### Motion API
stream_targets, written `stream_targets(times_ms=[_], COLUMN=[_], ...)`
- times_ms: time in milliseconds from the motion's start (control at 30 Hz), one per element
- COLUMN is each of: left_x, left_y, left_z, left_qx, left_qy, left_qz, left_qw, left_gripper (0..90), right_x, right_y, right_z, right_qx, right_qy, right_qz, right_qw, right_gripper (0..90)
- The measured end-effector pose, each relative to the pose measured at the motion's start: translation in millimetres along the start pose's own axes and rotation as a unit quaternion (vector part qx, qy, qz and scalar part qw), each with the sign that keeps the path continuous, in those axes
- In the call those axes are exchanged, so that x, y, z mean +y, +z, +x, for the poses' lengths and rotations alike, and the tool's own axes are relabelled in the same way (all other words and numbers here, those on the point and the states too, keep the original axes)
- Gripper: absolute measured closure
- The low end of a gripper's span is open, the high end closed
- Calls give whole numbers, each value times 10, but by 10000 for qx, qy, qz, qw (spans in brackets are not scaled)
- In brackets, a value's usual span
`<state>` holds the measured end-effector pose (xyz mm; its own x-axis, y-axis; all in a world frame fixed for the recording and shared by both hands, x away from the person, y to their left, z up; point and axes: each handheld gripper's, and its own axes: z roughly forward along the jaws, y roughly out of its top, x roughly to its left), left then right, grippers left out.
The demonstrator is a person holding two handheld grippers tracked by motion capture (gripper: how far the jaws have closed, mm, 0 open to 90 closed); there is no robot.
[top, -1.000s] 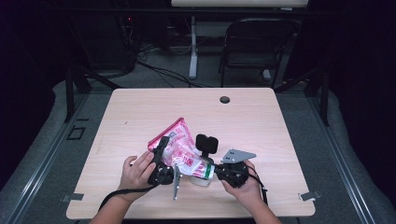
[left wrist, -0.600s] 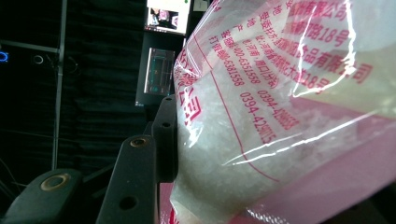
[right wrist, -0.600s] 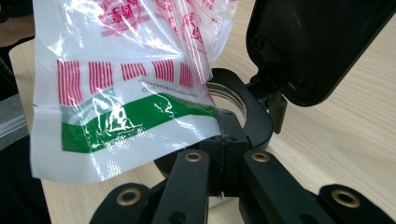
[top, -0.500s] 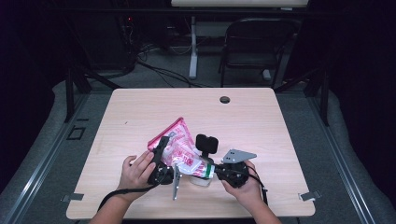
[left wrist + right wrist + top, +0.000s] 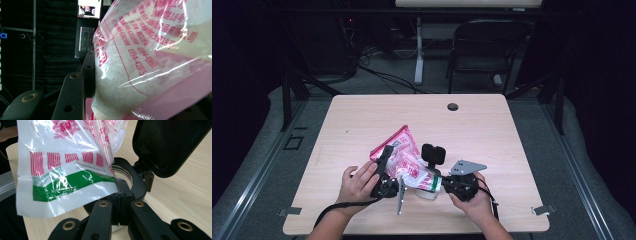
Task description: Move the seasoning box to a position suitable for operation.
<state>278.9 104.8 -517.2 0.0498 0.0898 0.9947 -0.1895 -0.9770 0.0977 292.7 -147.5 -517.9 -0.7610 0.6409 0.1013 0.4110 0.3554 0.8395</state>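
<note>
Pink-printed plastic bag (image 5: 404, 162) of white granules sits tilted above the near middle of the desk (image 5: 492, 130), close to its front edge, with its pink top pointing toward the far left and its green-banded lower end toward the person. In the left gripper view the bag (image 5: 155, 62) bulges against the one black jaw that shows there, its clear film printed with red characters and numbers and packed with pale crystals; the left gripper (image 5: 388, 172) has its jaws part open and pressed on the bag's body, held from the left side by the left hand (image 5: 357, 182). Just under the bag's lower end stands a small clear jar (image 5: 428, 189) with a black hinged lid (image 5: 433, 154) flipped up and open. In the right gripper view the bag's green and white corner (image 5: 72, 182) hangs over the jar's round mouth (image 5: 122, 173), and the open lid (image 5: 167, 145) rises at the upper right. The right gripper (image 5: 447, 186) is closed around the jar with its curved black jaws meeting in front of it, and the right hand (image 5: 472, 200) holds that gripper near the desk's front edge. A grey three-cornered plate (image 5: 467, 166) sits on top of the right gripper. A small round hole (image 5: 453, 106) marks the desk near its far edge, and a dark chair (image 5: 492, 55) stands beyond on the grey floor
</note>
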Motion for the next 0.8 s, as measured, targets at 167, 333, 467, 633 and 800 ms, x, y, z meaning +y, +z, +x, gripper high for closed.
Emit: stream_targets(times_ms=[167,333,467,633,800], left_x=[4,8,12,18,26], left_y=[-1,-5,-14,-15,-20], left_z=[1,16,21,24,31], left_qx=[-14,48,16,13,65], left_qy=[29,113,119,131,185], left_qz=[1,-32,6,8,-10], left_qw=[10000,9999,9999,9999,9998], left_gripper=[619,619,620,619,619], right_x=[-1,0,1,-1,-2], right_y=[0,-4,-4,0,0], right_z=[0,-6,-1,0,-1], right_qx=[-3,2,-4,-4,-16], right_qy=[6,-4,0,8,3], right_qz=[1,2,-4,-4,0], right_qw=[10000,10000,10000,10000,10000], right_gripper=[900,900,900,900,900])
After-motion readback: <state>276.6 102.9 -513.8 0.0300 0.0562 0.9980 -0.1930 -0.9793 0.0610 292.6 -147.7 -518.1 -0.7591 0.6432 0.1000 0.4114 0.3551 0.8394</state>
